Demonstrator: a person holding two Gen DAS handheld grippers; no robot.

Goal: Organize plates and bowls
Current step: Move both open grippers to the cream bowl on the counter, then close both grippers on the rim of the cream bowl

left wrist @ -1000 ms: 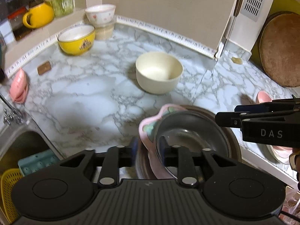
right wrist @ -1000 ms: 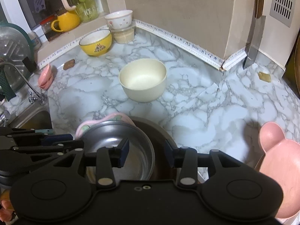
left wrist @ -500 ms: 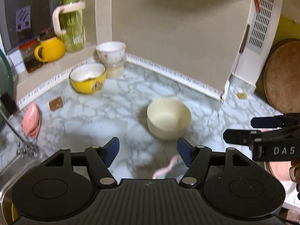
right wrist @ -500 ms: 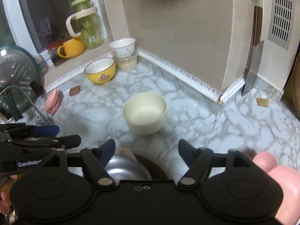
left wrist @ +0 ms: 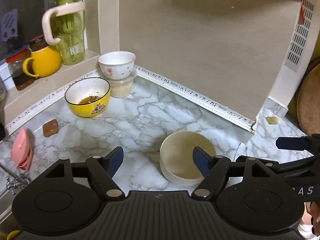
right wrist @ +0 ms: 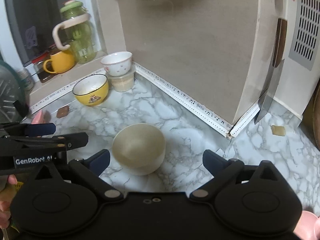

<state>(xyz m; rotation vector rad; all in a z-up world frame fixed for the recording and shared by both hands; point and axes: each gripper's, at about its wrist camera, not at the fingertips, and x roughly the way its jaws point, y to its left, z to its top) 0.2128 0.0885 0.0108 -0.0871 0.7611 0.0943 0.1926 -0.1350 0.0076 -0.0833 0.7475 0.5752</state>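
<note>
Both tongs, left (left wrist: 158, 161) and right (right wrist: 156, 161), are opening wide with nothing between them. Just beyond them a cream bowl (right wrist: 139, 149) sits alone mid-worktop (left wrist: 140, 118); far left, a soiled yellow bowl (left wrist: 88, 98) and a white bowl (left wrist: 117, 65) atop a tub (left wrist: 122, 87) also look unsorted. Most sorting seemingly remains.

"GenRobot" on left tongs (right wrist: 50, 135)

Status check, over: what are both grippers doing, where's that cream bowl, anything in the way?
Left gripper and right gripper: jaws opening, nothing between them. Cream bowl upright on counter, untouched. Path clear.
</note>
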